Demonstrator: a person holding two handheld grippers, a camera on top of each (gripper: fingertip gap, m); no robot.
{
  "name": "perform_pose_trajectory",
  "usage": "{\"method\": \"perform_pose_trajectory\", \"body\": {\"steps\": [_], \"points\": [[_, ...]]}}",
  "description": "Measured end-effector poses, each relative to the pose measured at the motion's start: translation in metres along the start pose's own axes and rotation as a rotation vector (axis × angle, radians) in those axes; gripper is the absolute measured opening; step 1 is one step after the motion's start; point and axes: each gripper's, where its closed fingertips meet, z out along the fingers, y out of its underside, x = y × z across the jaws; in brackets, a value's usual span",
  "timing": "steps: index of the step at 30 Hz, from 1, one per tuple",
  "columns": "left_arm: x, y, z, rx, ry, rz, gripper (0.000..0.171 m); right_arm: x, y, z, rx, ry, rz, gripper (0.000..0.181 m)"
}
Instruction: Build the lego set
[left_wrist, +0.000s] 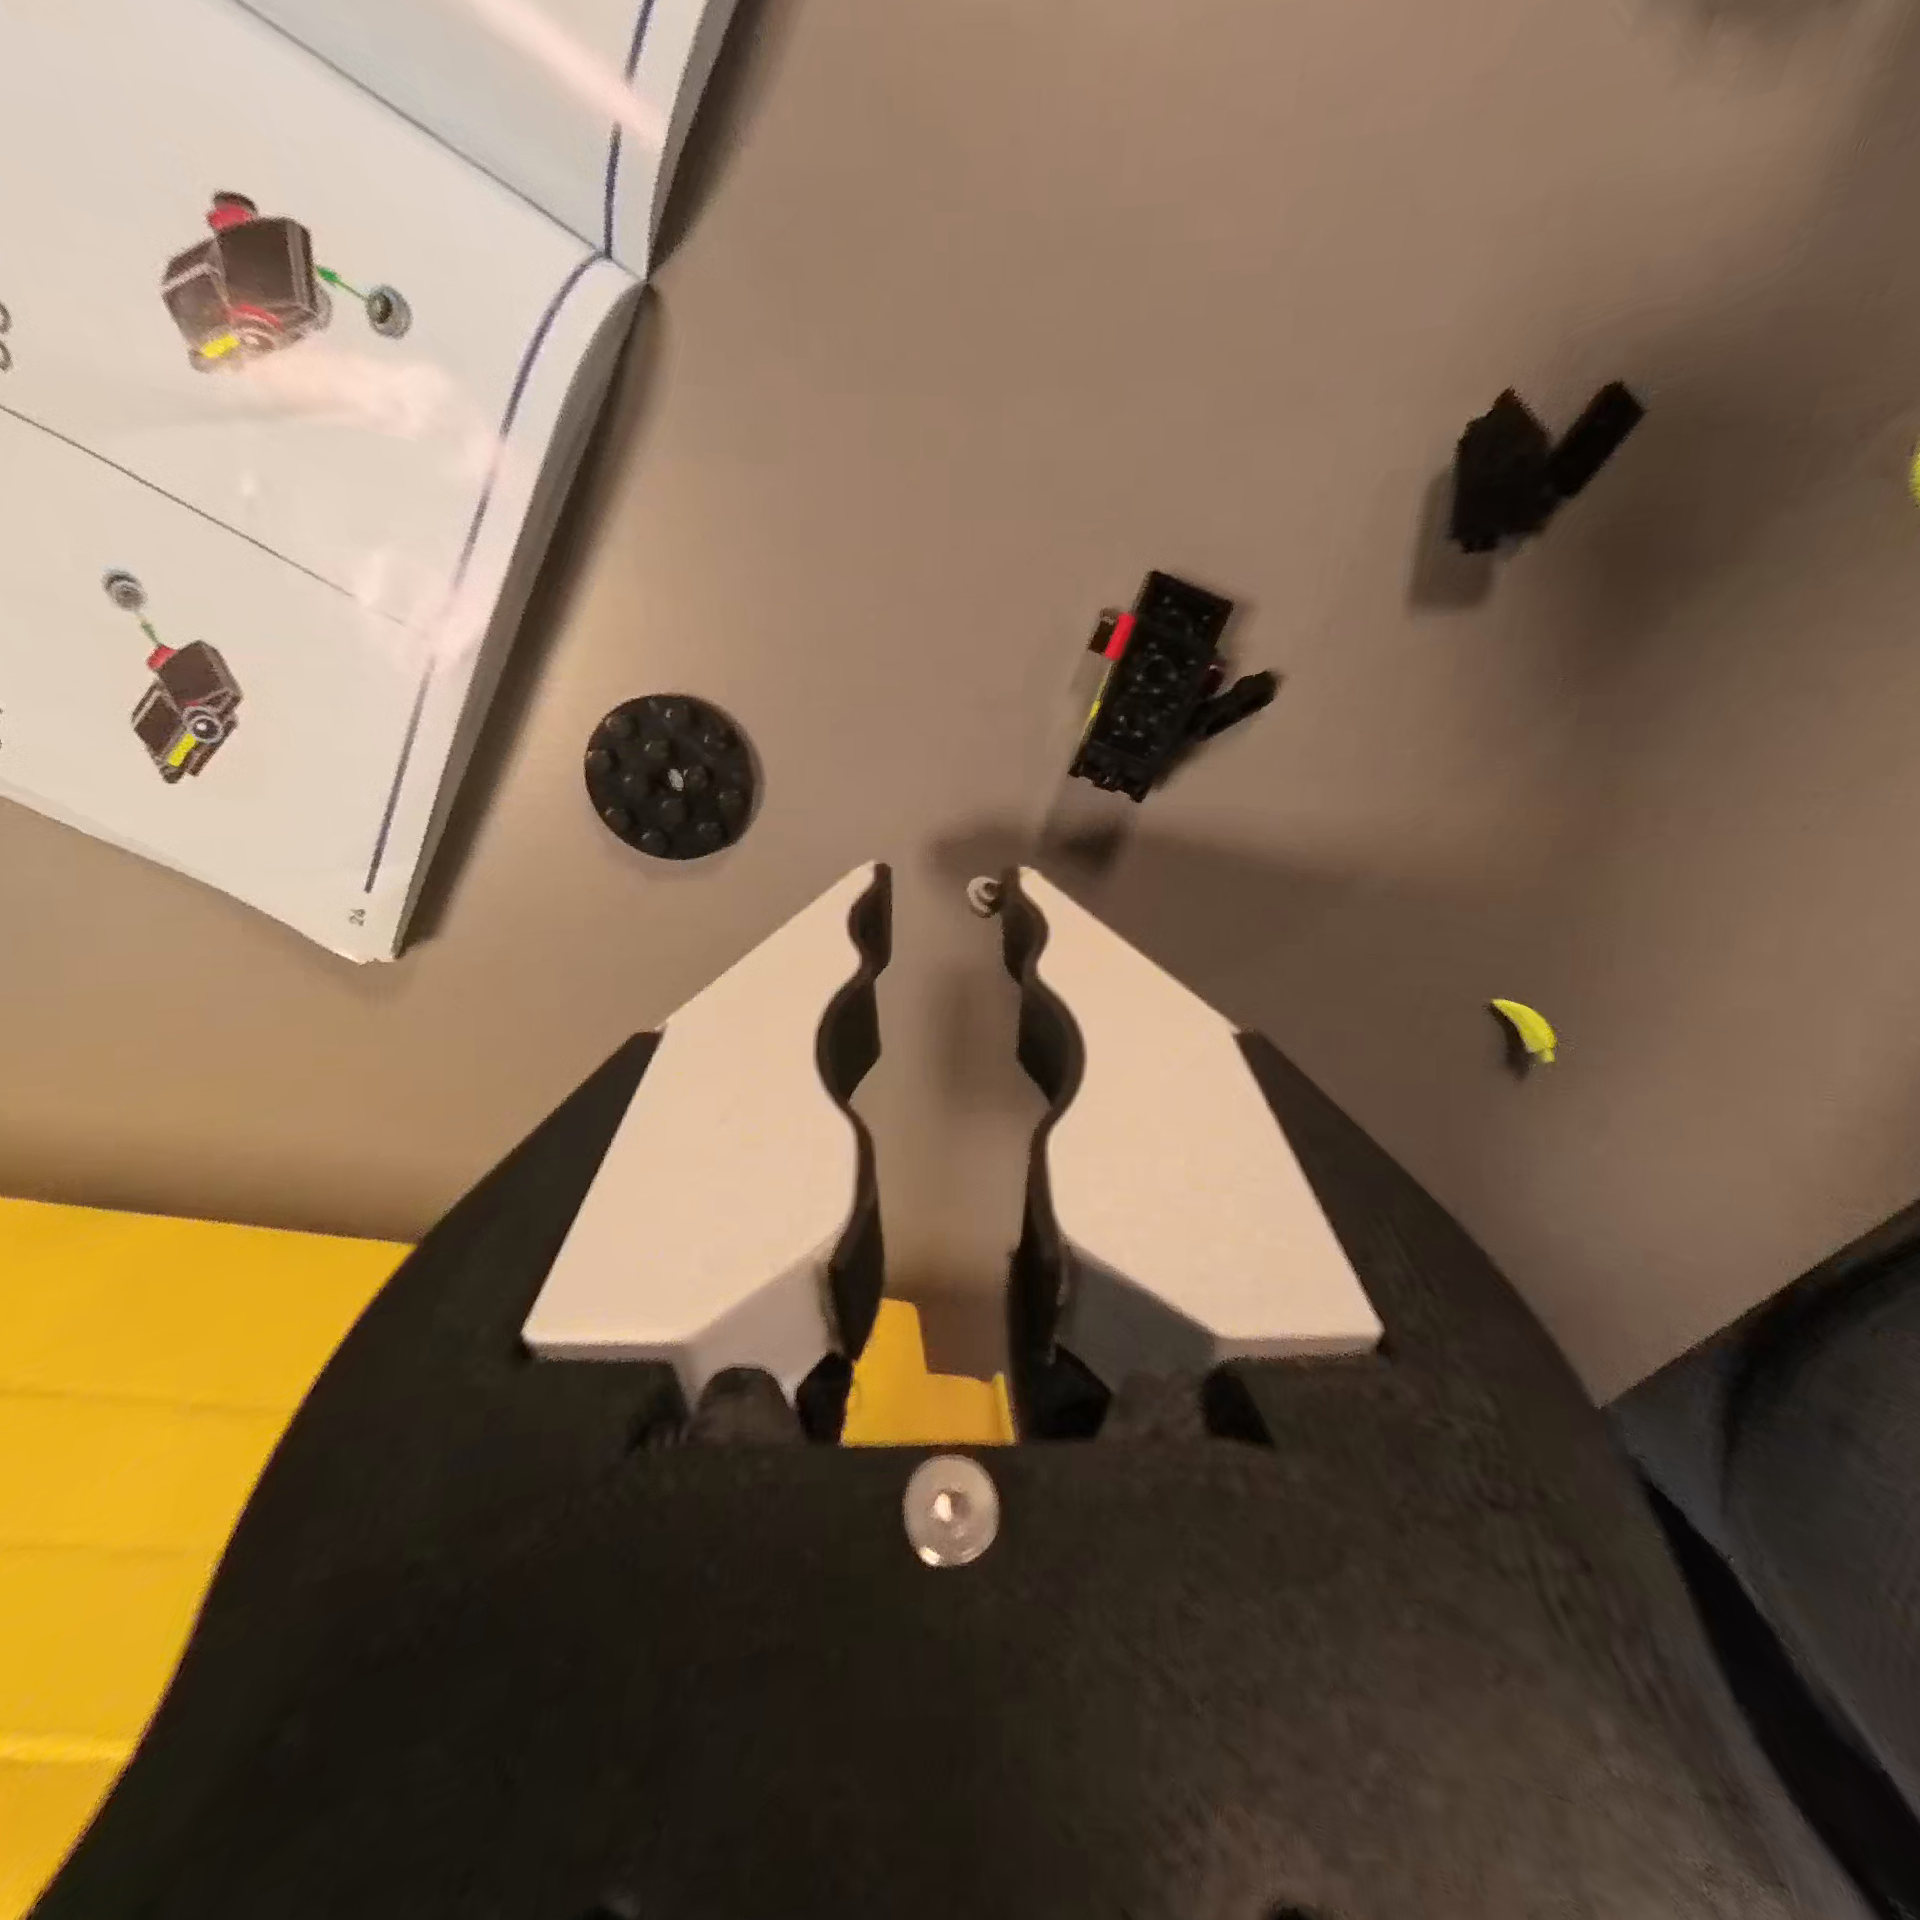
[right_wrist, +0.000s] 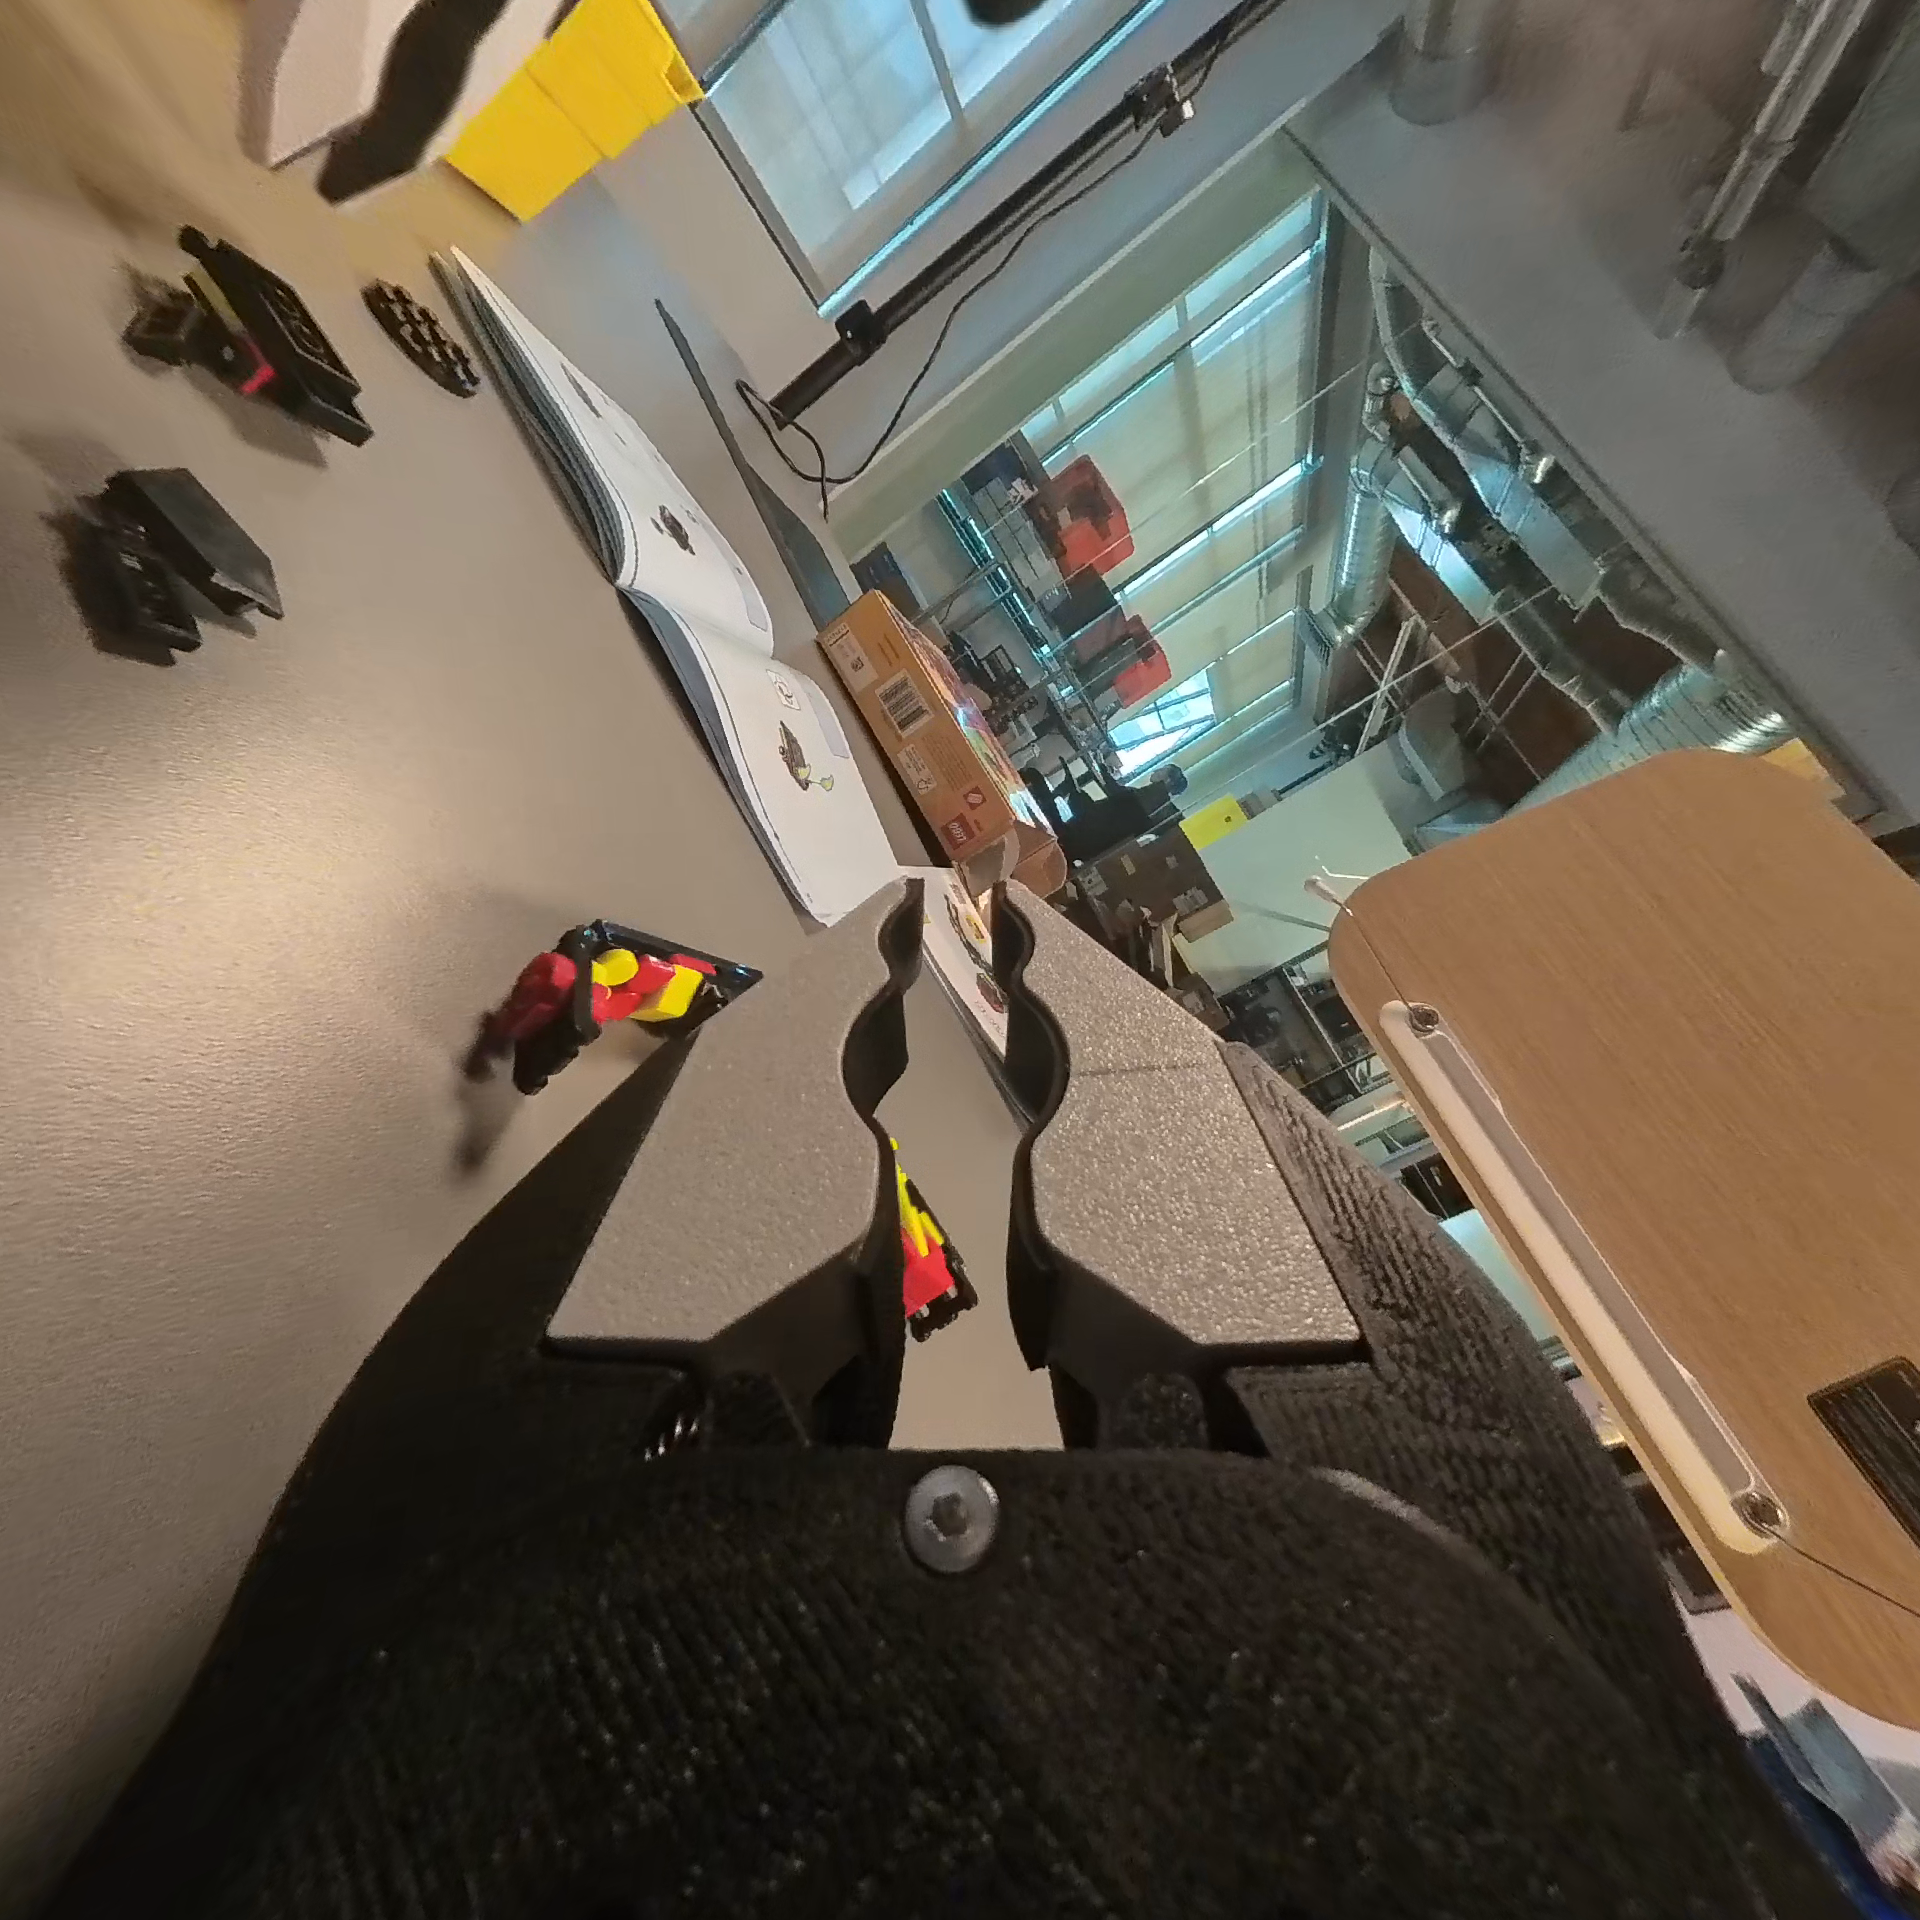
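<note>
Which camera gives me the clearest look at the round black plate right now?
The left wrist view: the round black plate lies face-on near the booklet, studs visible. The right wrist view shows it far off, edge-on and blurred.

On the surface (left_wrist: 935, 364), the open instruction booklet (left_wrist: 260, 468) lies to the upper left in the left wrist view, with the round studded plate (left_wrist: 672, 775) just beside its lower corner. To the right of the plate sits a studded brick assembly (left_wrist: 1158, 686), and farther right and beyond it another brick cluster (left_wrist: 1527, 468). A tiny round piece (left_wrist: 983, 894) rests just ahead of the left gripper (left_wrist: 948, 883). A small curved piece (left_wrist: 1525, 1031) lies well apart at the right. A bin (left_wrist: 156, 1455) stands at the near left.
</note>
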Motion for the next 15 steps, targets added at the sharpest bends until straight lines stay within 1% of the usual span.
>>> {"method": "perform_pose_trajectory", "body": {"steps": [2,3,5,6,7,9,11,12,15], "points": [[-0.003,-0.002,-0.009,0.041,0.003,-0.015,0.021,-0.001,0.0,0.0,0.001,-0.002,-0.002,0.01],[-0.005,-0.001,-0.011,0.049,0.001,-0.024,0.024,-0.001,0.0,0.0,0.001,-0.004,-0.002,0.011],[-0.004,0.007,-0.007,0.019,0.029,-0.037,0.033,-0.001,0.0,0.0,0.002,-0.006,-0.002,0.011],[-0.003,0.013,-0.003,-0.024,0.034,-0.038,0.035,-0.002,0.0,0.0,0.001,-0.007,-0.003,0.011],[-0.004,0.017,0.0,-0.051,0.007,-0.032,0.039,-0.002,0.0,0.001,0.0,-0.007,-0.005,0.01],[-0.009,0.017,0.002,-0.064,-0.066,0.003,0.052,-0.002,0.0,0.0,-0.002,-0.005,-0.009,0.01],[-0.008,0.016,0.005,-0.066,-0.089,0.015,0.062,-0.002,0.0,0.0,-0.006,-0.004,-0.014,0.01],[-0.009,0.019,0.006,-0.089,-0.111,0.022,0.066,-0.003,0.0,0.0,-0.007,-0.004,-0.017,0.01],[-0.012,0.025,0.011,-0.142,-0.16,0.058,0.069,-0.003,0.0,0.0,-0.012,-0.003,-0.027,0.011]]}}
